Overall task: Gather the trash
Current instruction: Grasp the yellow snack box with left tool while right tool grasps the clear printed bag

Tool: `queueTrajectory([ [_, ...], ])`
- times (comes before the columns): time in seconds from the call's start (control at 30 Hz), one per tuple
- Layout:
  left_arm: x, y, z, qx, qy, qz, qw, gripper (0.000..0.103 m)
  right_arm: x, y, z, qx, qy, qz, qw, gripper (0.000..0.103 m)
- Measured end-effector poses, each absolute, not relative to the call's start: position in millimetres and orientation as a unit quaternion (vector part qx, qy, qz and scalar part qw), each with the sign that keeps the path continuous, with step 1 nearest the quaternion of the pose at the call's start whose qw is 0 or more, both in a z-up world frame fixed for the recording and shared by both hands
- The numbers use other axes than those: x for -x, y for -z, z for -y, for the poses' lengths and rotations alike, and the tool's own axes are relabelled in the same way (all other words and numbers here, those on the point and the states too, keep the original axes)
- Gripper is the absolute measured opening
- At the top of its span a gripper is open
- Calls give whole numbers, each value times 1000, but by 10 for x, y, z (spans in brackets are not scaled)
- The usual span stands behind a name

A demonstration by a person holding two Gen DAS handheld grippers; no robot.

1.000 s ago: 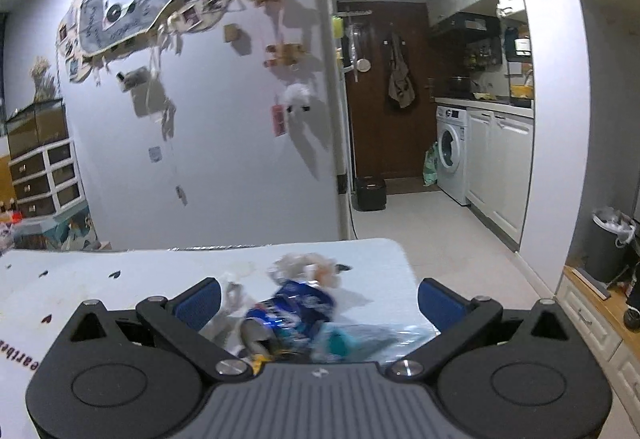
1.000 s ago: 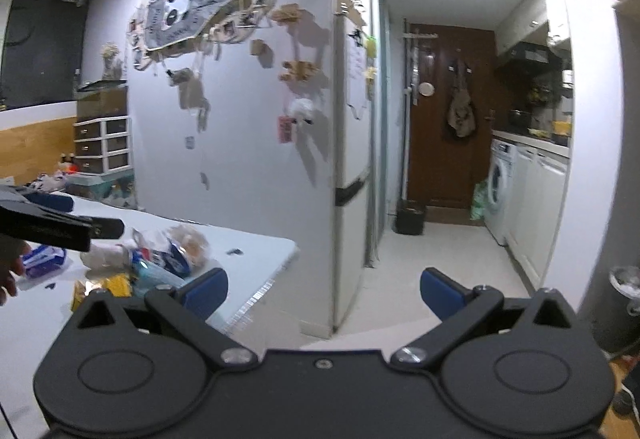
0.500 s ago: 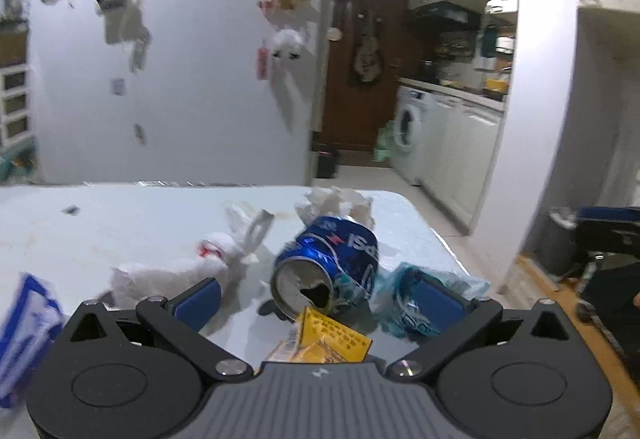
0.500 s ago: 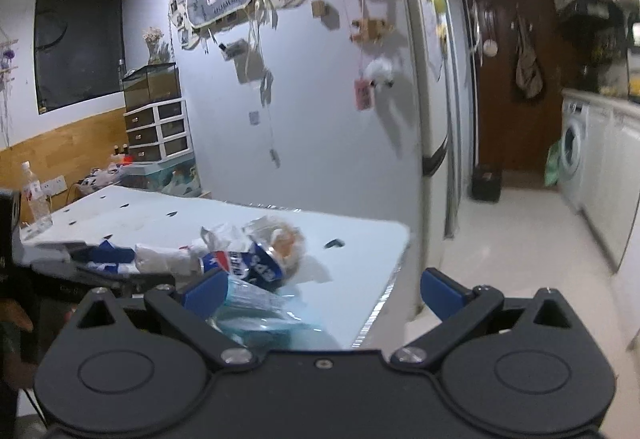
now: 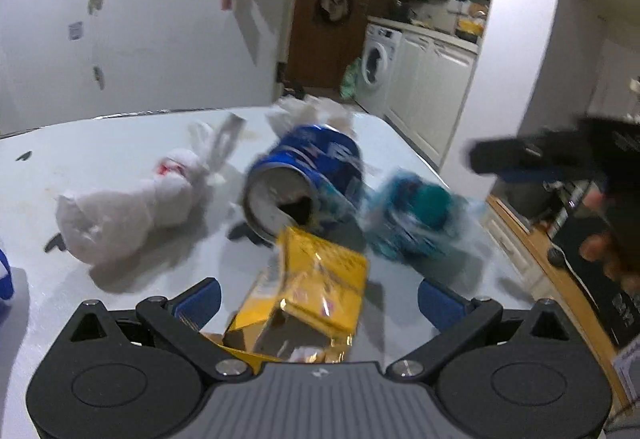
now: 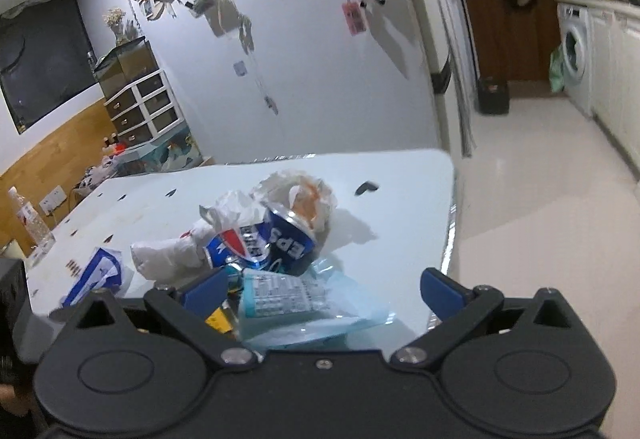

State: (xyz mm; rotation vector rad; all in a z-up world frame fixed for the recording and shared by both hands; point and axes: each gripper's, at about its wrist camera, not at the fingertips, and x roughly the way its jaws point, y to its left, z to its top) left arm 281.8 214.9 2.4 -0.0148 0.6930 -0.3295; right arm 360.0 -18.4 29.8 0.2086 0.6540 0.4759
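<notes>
A heap of trash lies near the corner of the white table [image 5: 112,151] [image 6: 400,191]. A crushed blue soda can [image 5: 304,179] [image 6: 272,243] lies on its side. A yellow snack wrapper [image 5: 316,287] sits between the fingers of my open left gripper [image 5: 318,299]. A pale blue plastic wrapper [image 5: 416,223] [image 6: 296,303] lies between the fingers of my open right gripper [image 6: 324,287]. A tied white bag [image 5: 132,203] [image 6: 168,255] is left of the can. A crumpled clear wrap [image 6: 300,199] lies behind it.
A blue-and-white packet [image 6: 96,271] lies at the table's left. The right gripper and a hand [image 5: 600,207] show at the right of the left wrist view. A plastic bottle [image 6: 28,219] stands far left. The table edge [image 6: 450,235] drops to a tiled floor; a washing machine [image 5: 376,67] stands beyond.
Both grippers have come down and closer to the trash heap. The yellow wrapper now sits between the left fingers and the blue wrapper between the right ones.
</notes>
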Motion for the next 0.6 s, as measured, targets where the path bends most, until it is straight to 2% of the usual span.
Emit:
queueTrajectory([
  [0.33,-2664,-94,-2007,-4,116,-330,937,102,-3851,-202,-49,-68,-243,-359,898,102],
  [0.43,-2667,-125,-2007,-3,94,-322,942,100,-3936,-151,-63,-72,-259,-389,881,94],
  [0.47,-2675,-129,-1998,-5,91,-322,942,96,-3957,-129,-62,-76,-265,-396,876,94],
  [0.6,-2708,-111,-1964,-14,87,-328,941,93,-3937,-94,-34,-83,-280,-398,870,90],
])
